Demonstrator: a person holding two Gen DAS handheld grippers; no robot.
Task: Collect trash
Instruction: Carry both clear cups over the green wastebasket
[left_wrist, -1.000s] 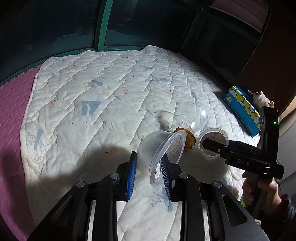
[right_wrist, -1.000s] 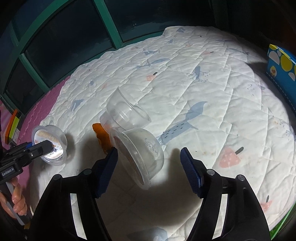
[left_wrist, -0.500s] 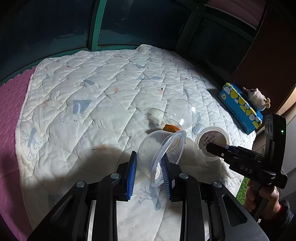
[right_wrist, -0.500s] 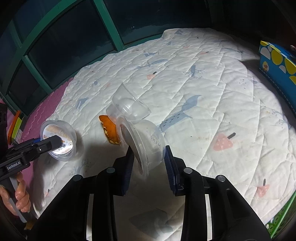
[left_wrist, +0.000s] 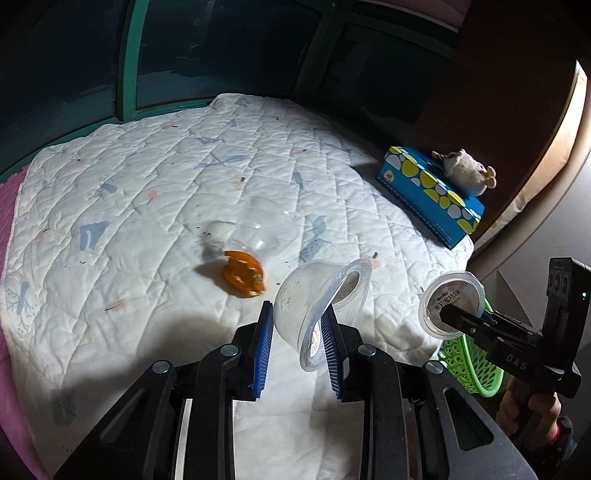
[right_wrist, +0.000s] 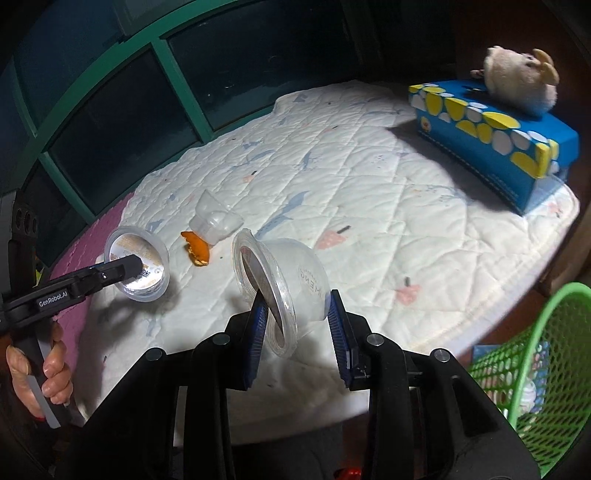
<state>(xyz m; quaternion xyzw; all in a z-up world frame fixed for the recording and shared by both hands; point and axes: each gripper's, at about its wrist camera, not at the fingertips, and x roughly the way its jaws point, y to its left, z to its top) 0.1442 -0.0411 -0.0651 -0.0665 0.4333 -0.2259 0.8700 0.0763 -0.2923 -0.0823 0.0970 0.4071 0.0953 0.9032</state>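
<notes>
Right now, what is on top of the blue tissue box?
A small plush toy lies on the blue tissue box, towards its far end. The stretch of the box top beneath the toy is covered.

Counts: 2 tools, L + R. 3 clear plastic cups: 1 per tool, 1 on quilt. 1 orange peel. 1 tissue box, 1 plush toy, 1 green basket. 1 quilt.
</notes>
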